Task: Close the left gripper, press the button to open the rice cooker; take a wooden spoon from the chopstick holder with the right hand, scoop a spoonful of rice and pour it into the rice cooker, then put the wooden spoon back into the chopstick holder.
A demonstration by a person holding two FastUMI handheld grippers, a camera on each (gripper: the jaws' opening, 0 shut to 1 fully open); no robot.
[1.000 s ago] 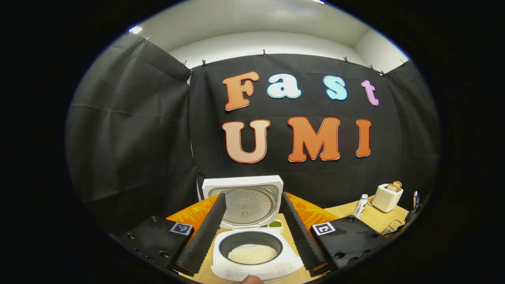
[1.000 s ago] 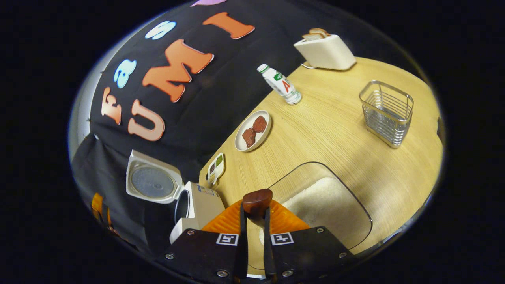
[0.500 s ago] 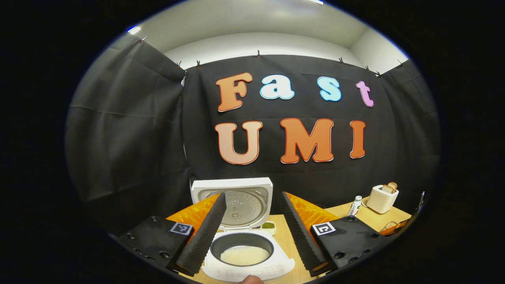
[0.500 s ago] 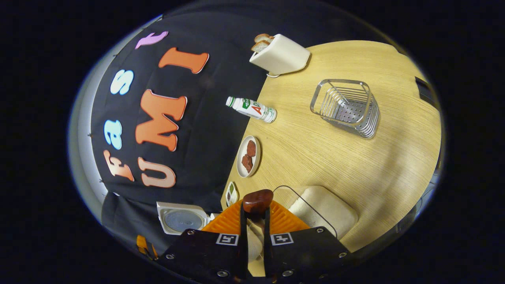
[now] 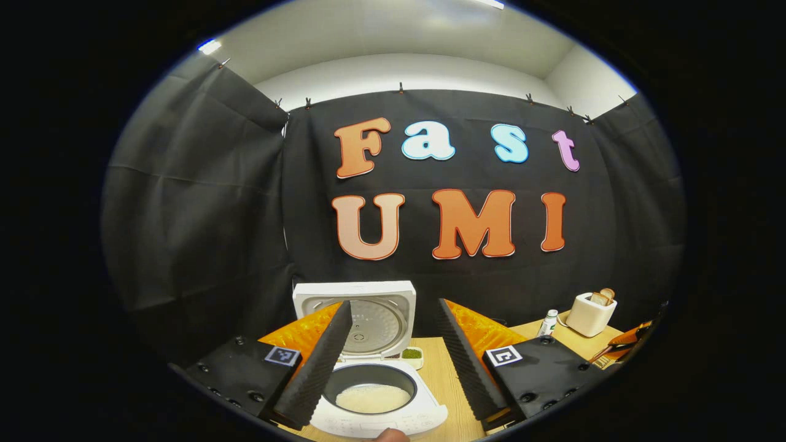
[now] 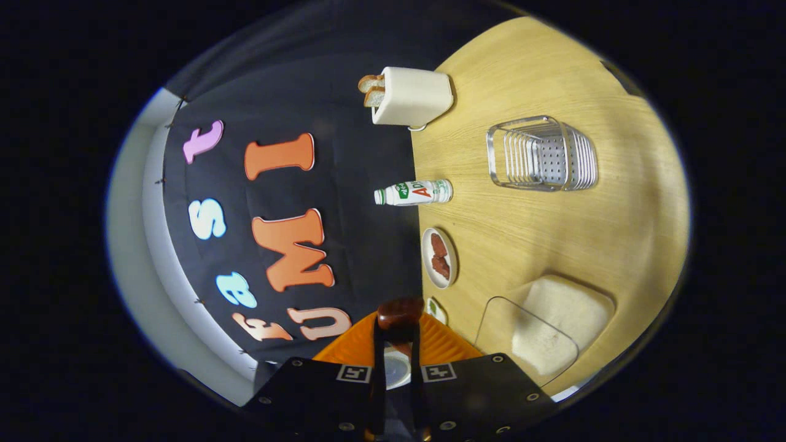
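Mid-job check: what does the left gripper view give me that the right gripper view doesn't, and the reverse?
Left gripper view: the open rice cooker with rice in its pot, framed by the open left tool. Right gripper view: the right tool shut on the wooden spoon, the chopstick holder, the rice tray and a plate of meat. Shared: toaster, bottle, wooden table.
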